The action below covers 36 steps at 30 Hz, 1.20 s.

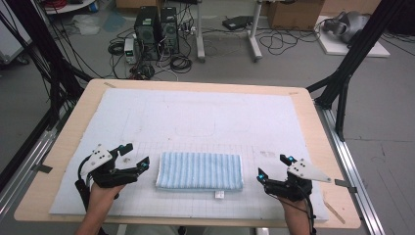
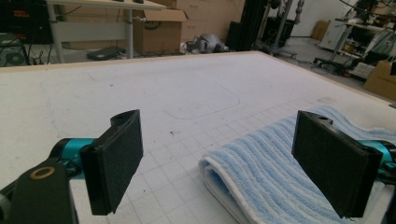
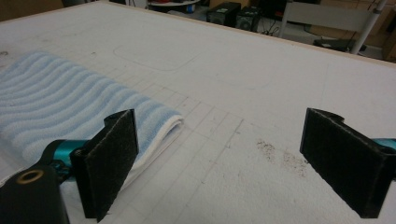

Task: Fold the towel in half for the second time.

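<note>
Towel (image 1: 199,171) lies folded flat near-centre on the counter (image 1: 303,105), long axis left-right. I've got left gripper (image 1: 131,156) and right gripper (image 1: 274,168) off either short end, jaws wide open, empty. Both about equally near, left maybe slightly closer.

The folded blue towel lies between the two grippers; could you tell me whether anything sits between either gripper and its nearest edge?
Nothing visible does. The left gripper and the right gripper stand open on either side of the folded blue towel, with bare white mat in each gap. Some dark specks lie on the mat beside the right gripper, away from the towel.
</note>
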### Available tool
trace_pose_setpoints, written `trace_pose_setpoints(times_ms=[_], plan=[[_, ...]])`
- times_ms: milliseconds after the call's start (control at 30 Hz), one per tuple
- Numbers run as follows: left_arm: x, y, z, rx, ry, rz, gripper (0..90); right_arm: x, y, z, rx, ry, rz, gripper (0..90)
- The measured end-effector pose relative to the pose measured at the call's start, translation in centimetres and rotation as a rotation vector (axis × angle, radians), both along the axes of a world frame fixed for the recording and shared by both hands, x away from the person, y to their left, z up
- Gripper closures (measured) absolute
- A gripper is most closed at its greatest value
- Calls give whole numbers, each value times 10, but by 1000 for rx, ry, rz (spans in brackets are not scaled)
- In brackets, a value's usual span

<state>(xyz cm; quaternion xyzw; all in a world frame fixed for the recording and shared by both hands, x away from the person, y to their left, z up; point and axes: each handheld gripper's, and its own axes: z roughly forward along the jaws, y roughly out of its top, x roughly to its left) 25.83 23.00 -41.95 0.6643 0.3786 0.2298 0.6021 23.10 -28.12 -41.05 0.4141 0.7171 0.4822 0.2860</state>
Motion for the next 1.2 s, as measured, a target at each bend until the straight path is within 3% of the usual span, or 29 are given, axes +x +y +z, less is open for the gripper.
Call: trace_pose_setpoints(times_ms=[400,633,1200], plan=[[-11,8,1,15,-4,0,169,-8,-1,-6,5,10,-18,108],[-9,7,-2,30,7,2,169,-9,-5,-5,5,12,-28,108],[-8,7,-4,18,15,13,169,-6,-4,-7,8,17,-23,108]])
